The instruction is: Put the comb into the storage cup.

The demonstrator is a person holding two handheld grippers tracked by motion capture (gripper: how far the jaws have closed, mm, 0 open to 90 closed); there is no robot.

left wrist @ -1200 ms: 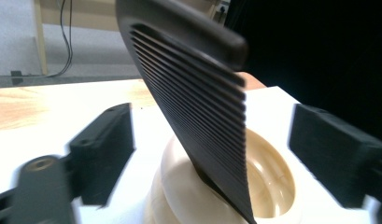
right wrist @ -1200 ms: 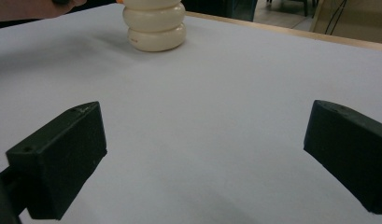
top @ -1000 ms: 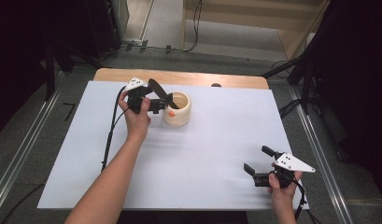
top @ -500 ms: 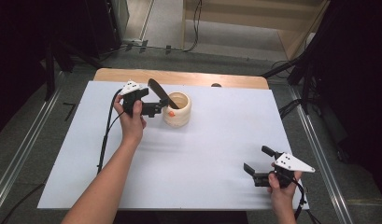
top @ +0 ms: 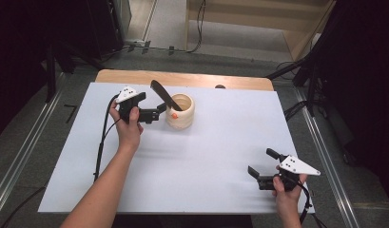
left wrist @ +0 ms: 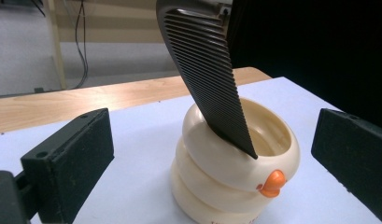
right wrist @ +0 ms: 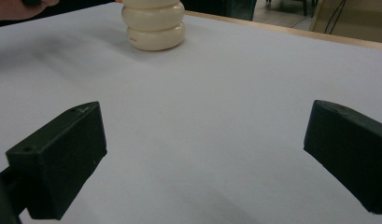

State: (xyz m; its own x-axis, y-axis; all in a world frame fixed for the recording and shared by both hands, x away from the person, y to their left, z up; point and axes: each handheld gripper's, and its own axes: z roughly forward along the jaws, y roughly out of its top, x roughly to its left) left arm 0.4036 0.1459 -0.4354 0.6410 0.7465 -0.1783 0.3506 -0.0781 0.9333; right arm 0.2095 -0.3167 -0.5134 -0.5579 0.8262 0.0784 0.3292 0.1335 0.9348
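Dark comb leans in the cream cup, between the left hand-held gripper's wide-apart jaws

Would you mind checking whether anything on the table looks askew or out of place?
Only the dark comb: it leans at a slant in the cream duck-shaped cup, propped against the rim. The cup stands upright and nothing has spilled.

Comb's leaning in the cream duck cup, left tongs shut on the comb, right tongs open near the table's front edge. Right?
One thing is off: the left tongs are open, their jaws standing apart on either side of the cream duck cup, not shut on the comb. The left gripper view shows this. The rest holds: the comb leans in the cup and the right tongs are open.
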